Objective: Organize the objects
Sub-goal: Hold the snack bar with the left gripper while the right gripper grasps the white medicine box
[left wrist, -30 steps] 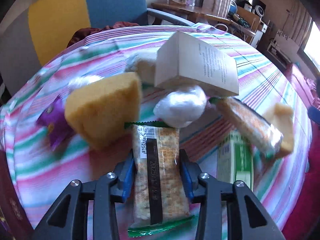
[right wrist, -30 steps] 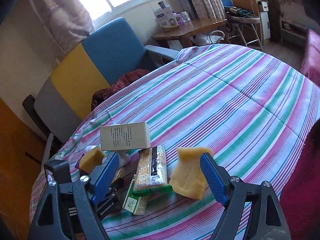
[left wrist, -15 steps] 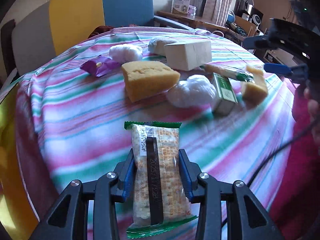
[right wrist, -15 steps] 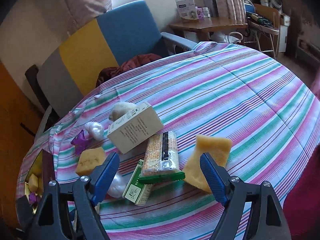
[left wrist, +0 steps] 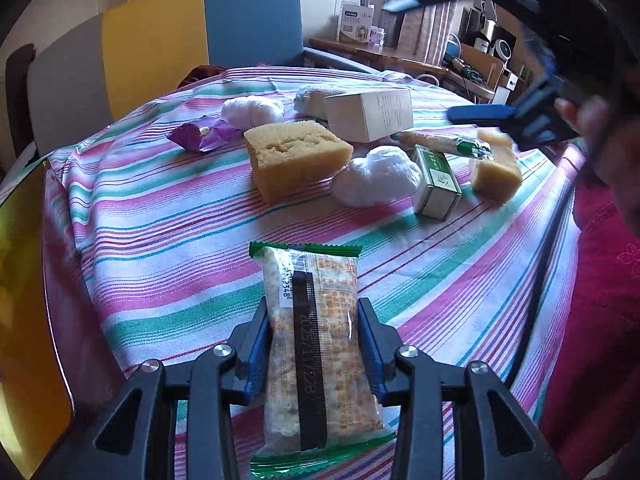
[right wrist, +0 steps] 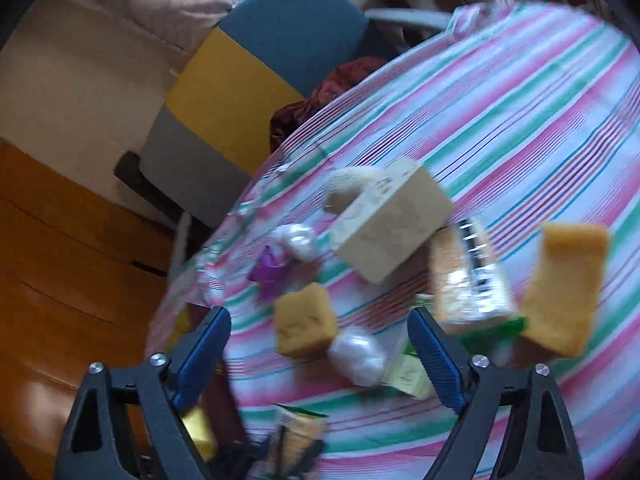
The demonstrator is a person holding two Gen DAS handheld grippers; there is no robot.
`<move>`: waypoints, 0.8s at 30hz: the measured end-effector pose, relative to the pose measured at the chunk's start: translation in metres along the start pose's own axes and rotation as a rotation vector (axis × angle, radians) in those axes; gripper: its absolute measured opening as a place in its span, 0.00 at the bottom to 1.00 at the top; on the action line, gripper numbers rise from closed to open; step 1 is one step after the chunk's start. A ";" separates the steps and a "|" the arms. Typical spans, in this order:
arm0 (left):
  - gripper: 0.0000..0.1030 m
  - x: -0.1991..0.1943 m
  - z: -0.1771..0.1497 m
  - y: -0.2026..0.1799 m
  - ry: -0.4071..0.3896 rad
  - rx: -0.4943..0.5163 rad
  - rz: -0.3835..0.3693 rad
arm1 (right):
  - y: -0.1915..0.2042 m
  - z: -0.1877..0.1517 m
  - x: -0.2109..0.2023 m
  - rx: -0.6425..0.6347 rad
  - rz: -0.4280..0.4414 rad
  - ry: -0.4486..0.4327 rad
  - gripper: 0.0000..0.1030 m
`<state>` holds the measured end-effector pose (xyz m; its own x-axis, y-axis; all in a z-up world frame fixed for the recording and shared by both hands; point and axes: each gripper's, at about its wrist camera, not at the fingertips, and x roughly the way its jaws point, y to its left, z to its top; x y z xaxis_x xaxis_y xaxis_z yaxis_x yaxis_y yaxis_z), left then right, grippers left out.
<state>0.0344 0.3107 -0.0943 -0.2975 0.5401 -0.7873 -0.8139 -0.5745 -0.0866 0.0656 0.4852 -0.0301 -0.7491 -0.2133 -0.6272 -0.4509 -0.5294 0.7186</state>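
Tricolour armchair [left wrist: 192, 36], wooden desk [left wrist: 384, 54] behind.

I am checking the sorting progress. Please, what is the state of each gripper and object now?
left gripper: shut on cracker pack
cracker pack: held, lifted over the table edge
right gripper: jaws opening, nothing between them
second cracker pack: lying on the table
cream box: closed, on the table
green box: closed, lying flat
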 end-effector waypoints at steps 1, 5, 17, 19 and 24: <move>0.39 -0.001 -0.001 0.000 0.000 -0.002 -0.003 | -0.002 0.002 0.006 0.032 -0.003 0.004 0.96; 0.39 -0.001 -0.002 0.003 -0.008 -0.018 -0.025 | -0.018 0.011 0.028 0.206 -0.036 -0.004 0.97; 0.39 -0.002 -0.004 0.008 -0.022 -0.040 -0.058 | -0.031 0.044 0.073 0.183 -0.249 -0.063 0.66; 0.39 -0.002 -0.004 0.008 -0.023 -0.044 -0.061 | -0.021 0.043 0.070 0.091 -0.282 -0.061 0.63; 0.39 -0.003 -0.004 0.007 -0.027 -0.040 -0.055 | -0.003 0.032 0.051 -0.113 -0.319 -0.048 0.57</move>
<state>0.0315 0.3024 -0.0955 -0.2662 0.5876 -0.7641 -0.8089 -0.5674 -0.1545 0.0136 0.5017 -0.0541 -0.6026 0.0152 -0.7979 -0.6111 -0.6518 0.4491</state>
